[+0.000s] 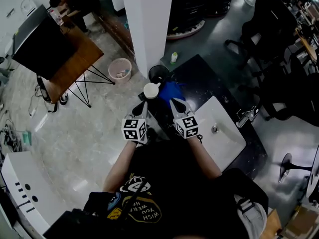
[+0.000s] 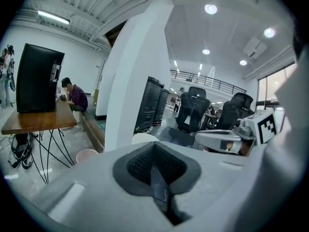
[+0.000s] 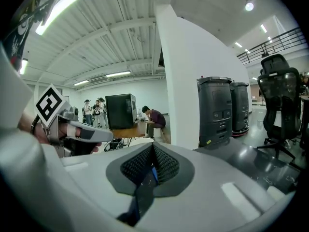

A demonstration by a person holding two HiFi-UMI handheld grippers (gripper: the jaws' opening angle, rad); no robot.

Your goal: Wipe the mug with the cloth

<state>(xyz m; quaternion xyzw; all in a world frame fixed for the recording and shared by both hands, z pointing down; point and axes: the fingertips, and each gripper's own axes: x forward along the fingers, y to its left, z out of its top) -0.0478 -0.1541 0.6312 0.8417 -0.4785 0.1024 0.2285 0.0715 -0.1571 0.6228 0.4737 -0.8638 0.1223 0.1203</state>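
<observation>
A white mug [image 1: 150,90] hangs over the near end of the black counter [image 1: 202,76], with my left gripper [image 1: 144,103] reaching up to its near side. In the left gripper view the jaws [image 2: 157,178] are shut on a thin dark strip, and the mug's pale rim [image 2: 144,138] shows just beyond them. A blue cloth [image 1: 172,90] lies bunched right of the mug. My right gripper [image 1: 174,102] meets its near edge. In the right gripper view the jaws [image 3: 147,175] are shut, with a sliver of blue cloth [image 3: 153,174] pinched between the pads.
A white sink basin [image 1: 222,133] with a faucet [image 1: 246,114] is set in the counter at right. A small bottle [image 1: 174,58] and a black bin [image 1: 158,73] stand by the white pillar [image 1: 147,24]. A pink bin [image 1: 120,68] and a wooden table [image 1: 75,59] stand at left.
</observation>
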